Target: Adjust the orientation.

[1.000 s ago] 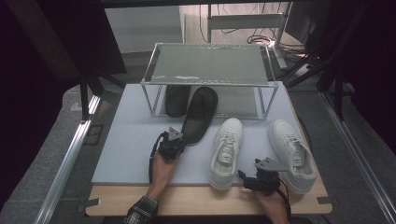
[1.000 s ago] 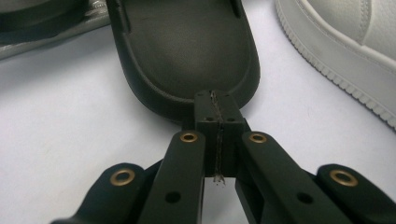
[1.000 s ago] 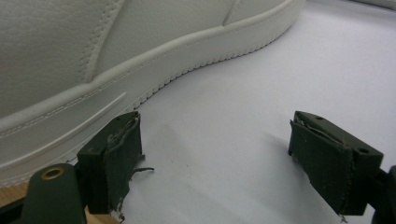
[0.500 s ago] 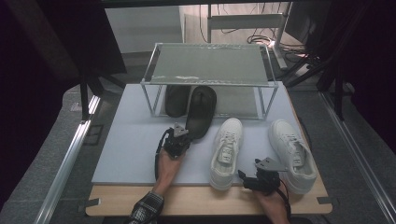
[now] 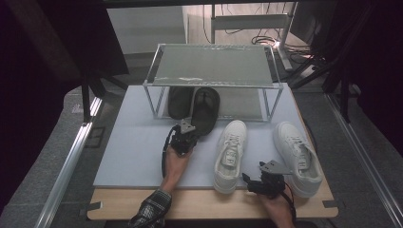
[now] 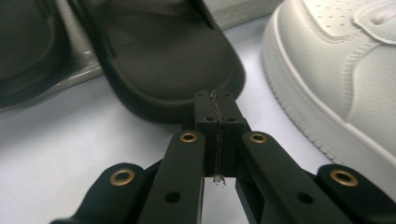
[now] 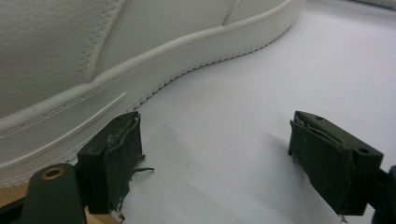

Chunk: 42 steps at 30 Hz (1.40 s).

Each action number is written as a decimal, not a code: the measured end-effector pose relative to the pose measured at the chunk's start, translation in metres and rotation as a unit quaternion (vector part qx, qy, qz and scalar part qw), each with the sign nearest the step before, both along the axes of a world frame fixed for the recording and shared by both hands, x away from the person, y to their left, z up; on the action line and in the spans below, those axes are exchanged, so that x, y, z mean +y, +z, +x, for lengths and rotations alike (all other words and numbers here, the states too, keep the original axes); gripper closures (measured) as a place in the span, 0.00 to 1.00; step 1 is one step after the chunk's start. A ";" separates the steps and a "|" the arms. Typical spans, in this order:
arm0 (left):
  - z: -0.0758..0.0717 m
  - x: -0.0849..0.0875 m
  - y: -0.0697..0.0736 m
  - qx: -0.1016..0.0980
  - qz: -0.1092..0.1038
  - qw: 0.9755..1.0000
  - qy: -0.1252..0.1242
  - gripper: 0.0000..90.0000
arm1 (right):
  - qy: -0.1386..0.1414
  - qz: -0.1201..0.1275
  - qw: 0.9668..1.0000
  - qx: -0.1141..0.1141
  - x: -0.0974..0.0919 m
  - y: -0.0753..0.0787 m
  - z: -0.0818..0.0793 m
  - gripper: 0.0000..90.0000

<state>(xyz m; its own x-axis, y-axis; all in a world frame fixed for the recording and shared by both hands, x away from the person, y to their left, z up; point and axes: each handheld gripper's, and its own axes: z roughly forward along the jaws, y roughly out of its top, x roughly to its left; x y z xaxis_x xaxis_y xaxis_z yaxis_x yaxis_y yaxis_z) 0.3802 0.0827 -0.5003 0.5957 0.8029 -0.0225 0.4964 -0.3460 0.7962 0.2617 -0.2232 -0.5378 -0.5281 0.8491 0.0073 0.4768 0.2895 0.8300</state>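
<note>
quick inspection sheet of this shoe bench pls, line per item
surface: pale mat on a wooden table
job's things: black slipper pokes out from under the rack, a second slipper beside it; two white sneakers on the mat
clutter: nothing seen
grippers: left tool shut, empty, tips at the slipper's heel; right tool open, empty, beside a sneaker's sole
cables: one loops from the left tool; more on the floor behind
surroundings: dark, metal rails either side
</note>
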 end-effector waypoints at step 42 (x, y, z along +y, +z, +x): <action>0.062 -0.015 -0.008 0.008 0.011 0.999 0.049 1.00 | 0.000 0.002 1.000 0.000 0.000 0.000 0.000 0.19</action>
<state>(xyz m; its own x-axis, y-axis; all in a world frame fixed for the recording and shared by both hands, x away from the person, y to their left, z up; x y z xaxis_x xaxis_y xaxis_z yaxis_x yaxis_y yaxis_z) 0.4425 0.0673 -0.5087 0.5138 0.8578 -0.0134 0.5406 -0.3116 0.7814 0.2618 -0.2233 -0.5380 -0.5288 0.8487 0.0100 0.4767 0.2872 0.8308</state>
